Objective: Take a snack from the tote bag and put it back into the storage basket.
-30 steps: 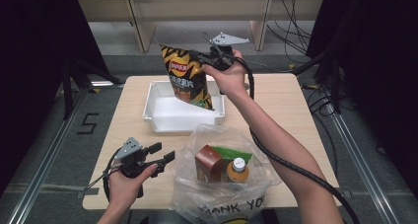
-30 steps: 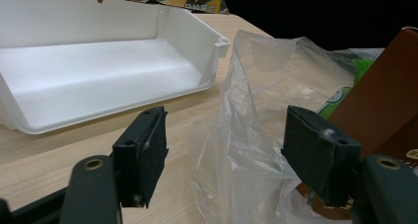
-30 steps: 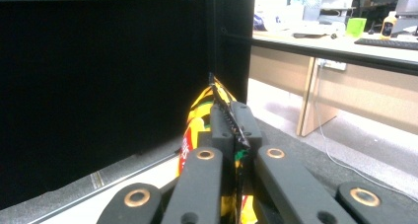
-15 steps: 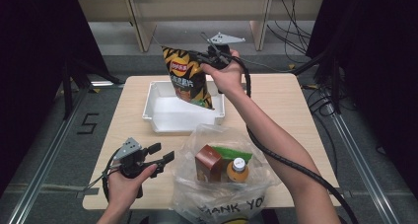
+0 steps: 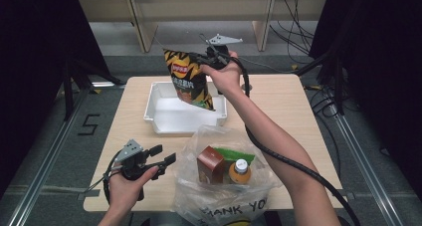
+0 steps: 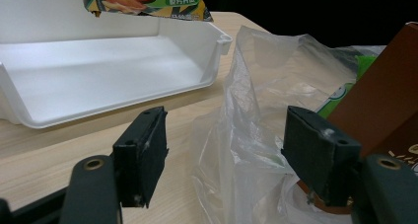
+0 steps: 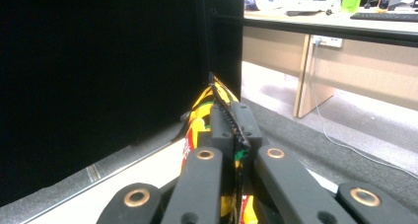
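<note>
High view: right tongs (image 5: 201, 61) clench the chip bag (image 5: 189, 84) above the white bin (image 5: 159, 124), not yet dropped. Left tongs (image 5: 161, 159) rest released beside the plastic bag (image 5: 199, 136), where carton and bottle remain.

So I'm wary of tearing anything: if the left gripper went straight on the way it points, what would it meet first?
Most likely the clear plastic bag: the left gripper has its open jaws aimed at the bag's near side, the brown carton just behind. Depth is hard to judge.
</note>
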### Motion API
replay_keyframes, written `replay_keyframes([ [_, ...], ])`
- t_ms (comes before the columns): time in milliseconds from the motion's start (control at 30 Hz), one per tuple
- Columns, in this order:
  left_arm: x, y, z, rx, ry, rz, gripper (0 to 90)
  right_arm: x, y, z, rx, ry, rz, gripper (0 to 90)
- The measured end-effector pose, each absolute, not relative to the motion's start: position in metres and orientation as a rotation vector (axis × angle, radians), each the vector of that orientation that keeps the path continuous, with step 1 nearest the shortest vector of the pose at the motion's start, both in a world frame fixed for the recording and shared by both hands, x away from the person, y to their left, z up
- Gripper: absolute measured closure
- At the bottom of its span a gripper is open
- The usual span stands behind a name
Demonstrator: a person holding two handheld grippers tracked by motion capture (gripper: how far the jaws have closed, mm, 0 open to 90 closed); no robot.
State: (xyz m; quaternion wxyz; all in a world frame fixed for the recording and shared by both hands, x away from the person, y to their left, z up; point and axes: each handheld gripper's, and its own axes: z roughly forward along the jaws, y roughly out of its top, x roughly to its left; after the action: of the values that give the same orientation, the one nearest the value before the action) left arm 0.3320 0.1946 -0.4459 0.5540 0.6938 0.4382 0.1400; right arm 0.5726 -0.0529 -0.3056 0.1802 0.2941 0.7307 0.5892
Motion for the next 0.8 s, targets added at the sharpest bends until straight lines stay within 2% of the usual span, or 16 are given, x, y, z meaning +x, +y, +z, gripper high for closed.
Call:
replay_keyframes([
  [800, 0.332, 0.195, -0.447, 1.646, 1.027, 0.329, 32.3, 0.596, -0.045, -0.331, 0.919, 2.106, 1.597, 90.0],
])
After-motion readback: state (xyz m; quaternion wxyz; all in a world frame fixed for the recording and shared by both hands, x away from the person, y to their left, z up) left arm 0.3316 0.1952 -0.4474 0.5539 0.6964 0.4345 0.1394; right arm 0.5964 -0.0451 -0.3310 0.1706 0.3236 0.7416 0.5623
